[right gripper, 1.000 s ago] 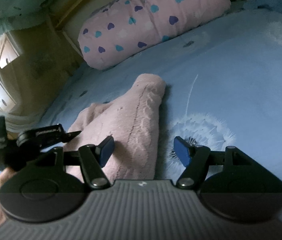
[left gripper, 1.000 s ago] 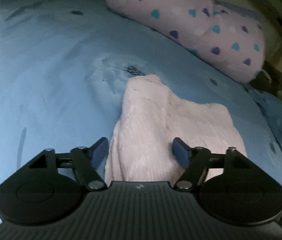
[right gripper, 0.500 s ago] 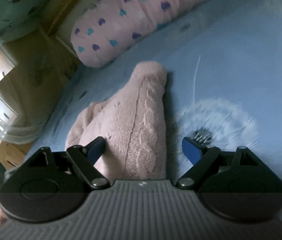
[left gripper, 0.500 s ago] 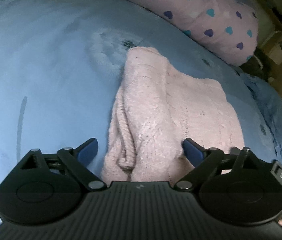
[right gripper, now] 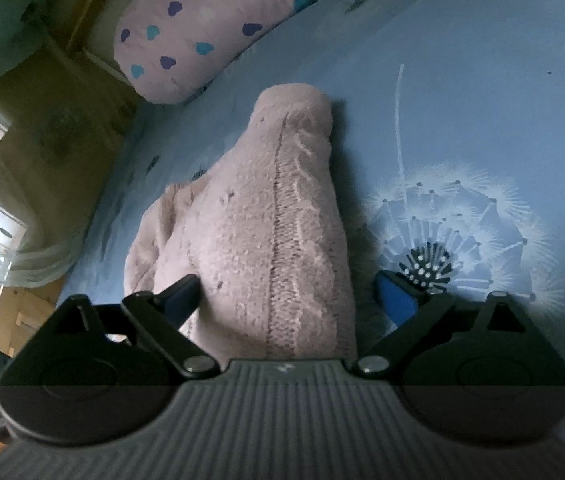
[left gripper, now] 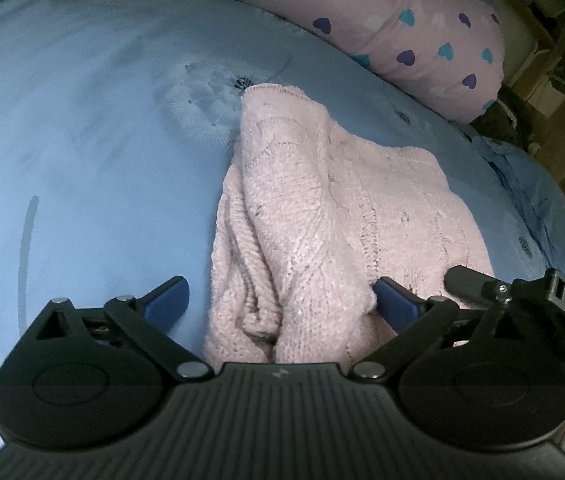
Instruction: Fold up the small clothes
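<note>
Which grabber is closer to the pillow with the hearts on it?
Hard to tell; both look about equal. The left gripper and right gripper each straddle the near end of the pink sweater, with the pillow beyond it.

Both tongs have spread wider over the past second: the left tongs (left gripper: 282, 300) now straddle the near end of the pink knitted sweater (left gripper: 334, 216), and the right tongs (right gripper: 288, 294) straddle its folded sleeve. Both have drawn back, so more sweater shows. The right tongs now show at the left view's right edge.
</note>
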A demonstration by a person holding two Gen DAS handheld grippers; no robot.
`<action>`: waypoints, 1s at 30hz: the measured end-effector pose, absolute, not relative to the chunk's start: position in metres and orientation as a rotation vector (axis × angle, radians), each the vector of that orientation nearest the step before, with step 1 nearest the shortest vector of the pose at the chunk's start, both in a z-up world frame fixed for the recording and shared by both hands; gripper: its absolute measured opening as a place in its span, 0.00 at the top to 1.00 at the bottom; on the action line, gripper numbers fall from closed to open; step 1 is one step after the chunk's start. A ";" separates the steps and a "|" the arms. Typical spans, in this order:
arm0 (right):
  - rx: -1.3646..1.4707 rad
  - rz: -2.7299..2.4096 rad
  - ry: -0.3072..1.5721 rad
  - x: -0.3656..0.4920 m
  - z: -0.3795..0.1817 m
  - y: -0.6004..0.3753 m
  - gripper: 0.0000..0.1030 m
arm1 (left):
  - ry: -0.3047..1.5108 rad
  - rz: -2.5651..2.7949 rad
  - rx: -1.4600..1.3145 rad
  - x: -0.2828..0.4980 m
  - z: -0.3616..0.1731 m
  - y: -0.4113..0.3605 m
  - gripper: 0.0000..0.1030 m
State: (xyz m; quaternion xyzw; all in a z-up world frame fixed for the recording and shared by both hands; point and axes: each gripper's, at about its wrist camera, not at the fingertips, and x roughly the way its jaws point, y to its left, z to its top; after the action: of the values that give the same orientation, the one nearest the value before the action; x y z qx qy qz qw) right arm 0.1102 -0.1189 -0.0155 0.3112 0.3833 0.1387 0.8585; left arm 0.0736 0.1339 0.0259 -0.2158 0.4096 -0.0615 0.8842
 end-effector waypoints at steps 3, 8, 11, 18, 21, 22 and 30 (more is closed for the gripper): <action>0.630 0.332 0.816 0.116 -0.015 -0.109 0.06 | 0.855 -0.135 -0.453 0.077 0.025 0.134 0.00; 0.549 0.403 0.787 0.121 -0.017 -0.096 0.06 | 0.862 -0.139 -0.461 0.082 0.024 0.135 0.00; 0.582 0.421 0.780 0.123 -0.019 -0.101 0.06 | 0.865 -0.136 -0.463 0.083 0.024 0.135 0.00; 0.603 0.402 0.767 0.121 -0.018 -0.106 0.30 | 0.866 -0.144 -0.453 0.088 0.023 0.135 0.00; 0.589 0.408 0.754 0.116 -0.018 -0.107 0.36 | 0.859 -0.144 -0.453 0.088 0.022 0.134 0.00; 0.588 0.410 0.751 0.115 -0.017 -0.107 0.37 | 0.857 -0.145 -0.451 0.087 0.022 0.133 0.01; 0.533 0.391 0.739 0.101 -0.001 -0.101 0.49 | 0.864 -0.210 -0.509 0.081 0.027 0.136 0.33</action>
State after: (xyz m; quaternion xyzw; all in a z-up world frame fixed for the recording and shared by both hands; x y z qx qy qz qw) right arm 0.1007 -0.1013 -0.0011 0.2557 0.3544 0.1877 0.8796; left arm 0.0809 0.1362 0.0265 -0.2436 0.4131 -0.1005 0.8717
